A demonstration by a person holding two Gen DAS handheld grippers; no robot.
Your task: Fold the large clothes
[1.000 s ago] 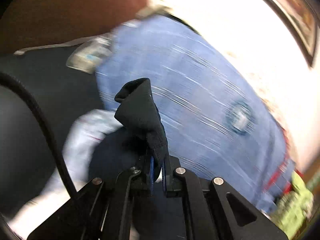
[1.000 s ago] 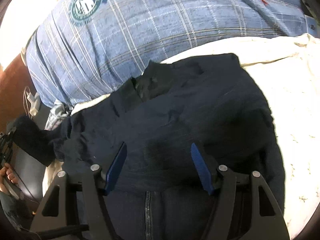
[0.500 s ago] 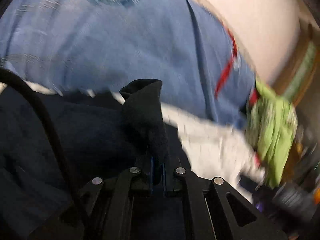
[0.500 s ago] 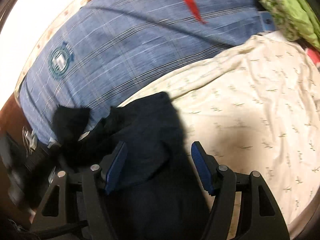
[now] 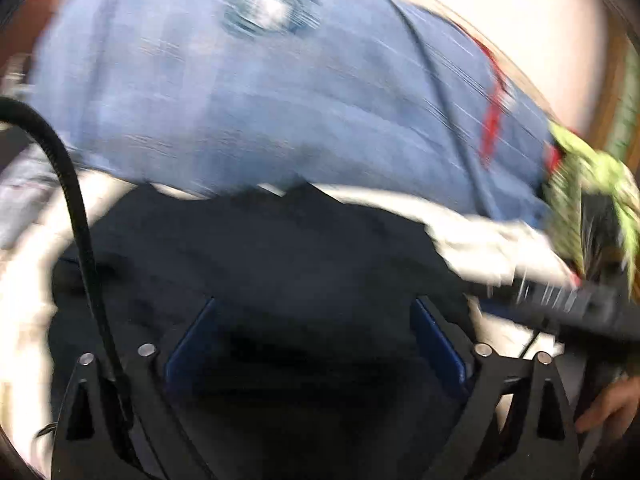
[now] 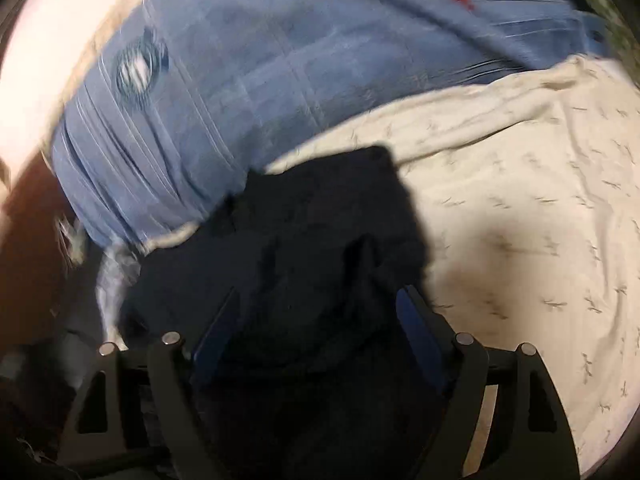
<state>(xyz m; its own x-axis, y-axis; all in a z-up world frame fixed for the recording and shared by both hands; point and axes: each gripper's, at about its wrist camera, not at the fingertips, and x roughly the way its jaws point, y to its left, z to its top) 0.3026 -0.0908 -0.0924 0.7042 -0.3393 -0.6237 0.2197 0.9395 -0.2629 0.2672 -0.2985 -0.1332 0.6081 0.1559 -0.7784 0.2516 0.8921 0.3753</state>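
Note:
A dark navy garment (image 5: 260,260) lies bunched on a cream sheet (image 6: 520,220), with one flap lying towards the blue plaid bedding. My left gripper (image 5: 314,320) hovers over the garment; its jaws are opening wide and its blue pads (image 5: 192,344) press on nothing. In the right wrist view the same garment (image 6: 320,232) fills the lower middle. My right gripper (image 6: 316,312) stands over its near part, jaws opening, with cloth below the pads (image 6: 416,328) but not pinched. Both views are motion-blurred.
Blue plaid bedding with a round emblem (image 5: 260,100) (image 6: 280,60) lies behind the garment. A green cloth (image 5: 592,184) sits at the far right. A black cable (image 5: 76,200) arcs past on the left. A hand (image 5: 608,404) holds a blurred black tool at the lower right.
My left gripper let go of the dark sleeve end it was pinching and opened wide, after swinging across over the garment. The right gripper's jaws spread a little and its view shifted.

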